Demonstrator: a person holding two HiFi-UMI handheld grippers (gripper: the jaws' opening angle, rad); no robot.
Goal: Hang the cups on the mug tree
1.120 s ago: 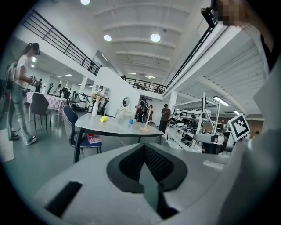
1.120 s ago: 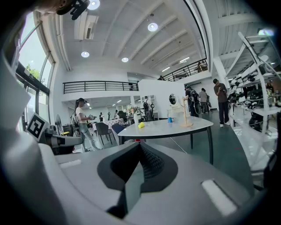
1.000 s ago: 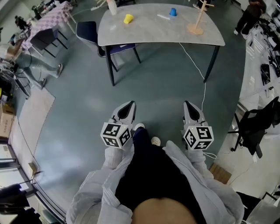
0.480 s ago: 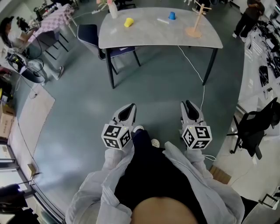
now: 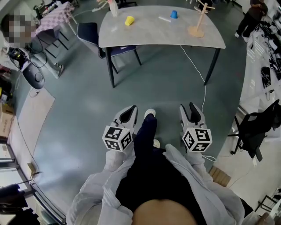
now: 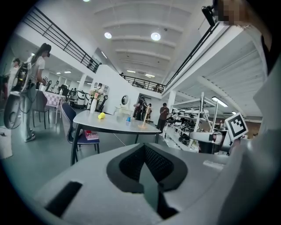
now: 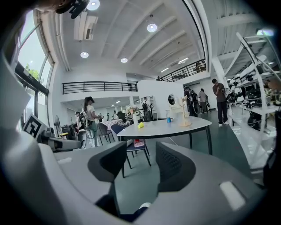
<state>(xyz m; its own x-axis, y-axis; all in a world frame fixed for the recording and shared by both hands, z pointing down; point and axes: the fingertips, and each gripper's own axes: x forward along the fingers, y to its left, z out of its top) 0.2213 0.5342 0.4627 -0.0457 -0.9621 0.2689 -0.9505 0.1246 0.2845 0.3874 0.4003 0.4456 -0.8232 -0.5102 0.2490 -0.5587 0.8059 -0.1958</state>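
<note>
Counting one yellow cup (image 5: 128, 20), one blue cup (image 5: 174, 14), one mug tree (image 5: 197, 22).

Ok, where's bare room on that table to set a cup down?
The near half of the grey table is bare, from in front of the yellow cup across to the wooden mug tree. The far edge is busier: white bottle, blue cup.
</note>
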